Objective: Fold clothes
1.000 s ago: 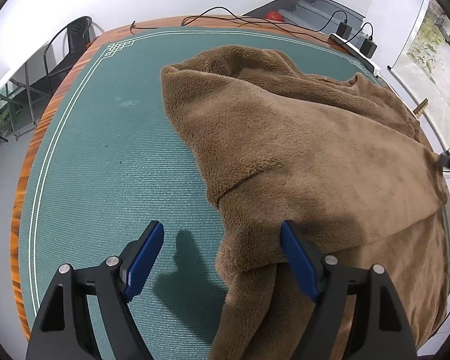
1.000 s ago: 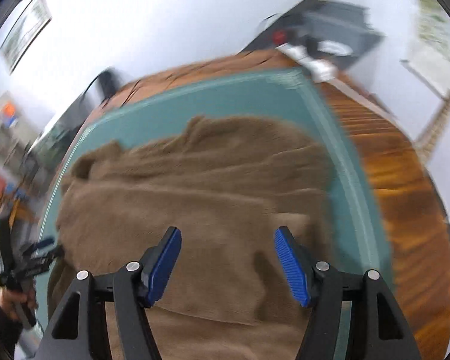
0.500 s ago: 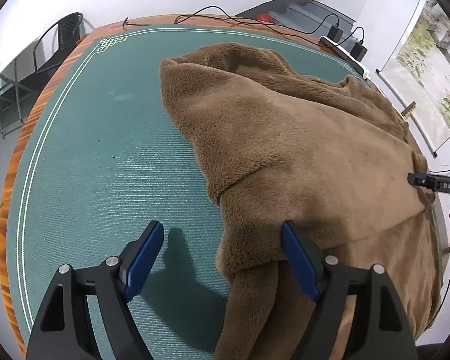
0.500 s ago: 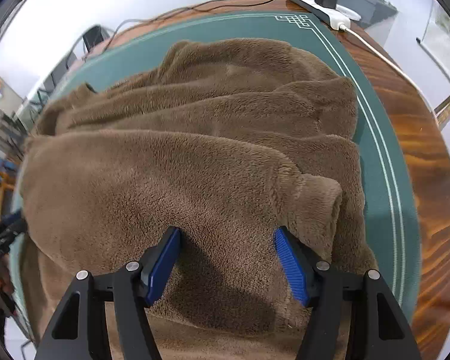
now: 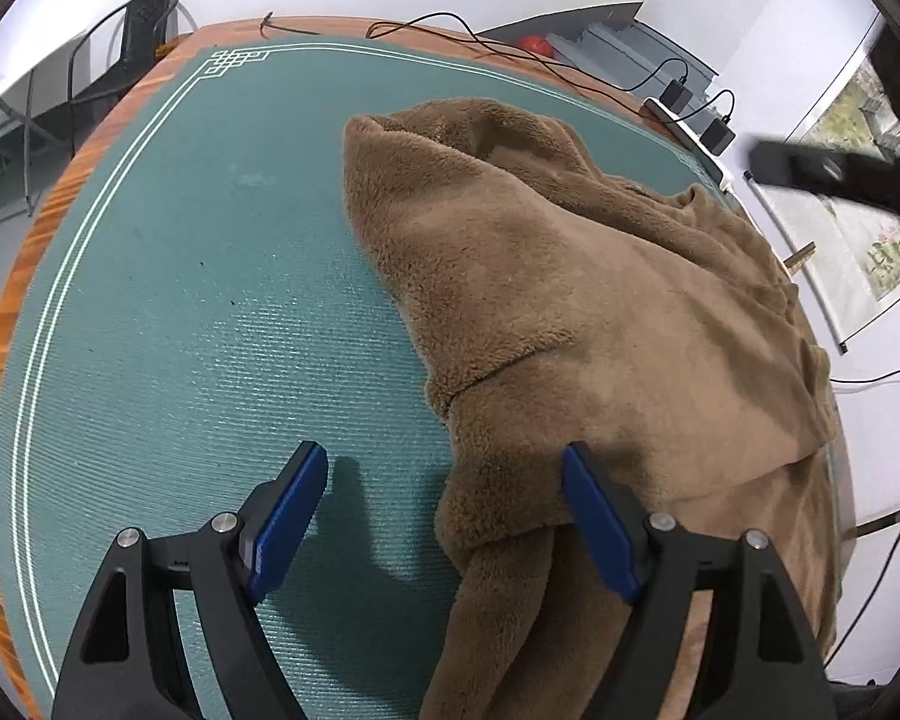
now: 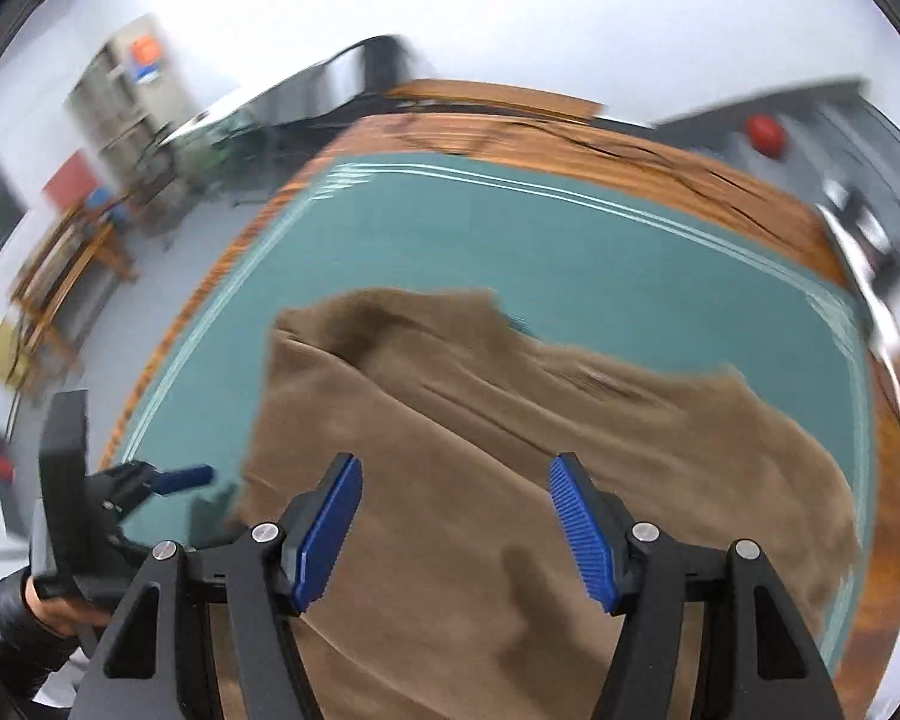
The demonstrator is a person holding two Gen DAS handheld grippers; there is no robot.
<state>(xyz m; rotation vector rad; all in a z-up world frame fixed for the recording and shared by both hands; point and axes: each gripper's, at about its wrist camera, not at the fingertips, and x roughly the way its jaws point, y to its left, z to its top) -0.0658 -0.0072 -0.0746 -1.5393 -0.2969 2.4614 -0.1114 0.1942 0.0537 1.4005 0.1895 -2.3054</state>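
Where the green mat (image 5: 150, 360) is covering the wooden table (image 5: 42, 228), one brown fleece garment (image 5: 570, 300) is lying heaped toward its near right edge, part overhanging. Handling, judged: soft, bulky, limp, not fragile; best pinched at a hem. Left gripper (image 5: 444, 516) and right gripper (image 6: 456, 516) are both hanging open, holding nothing.
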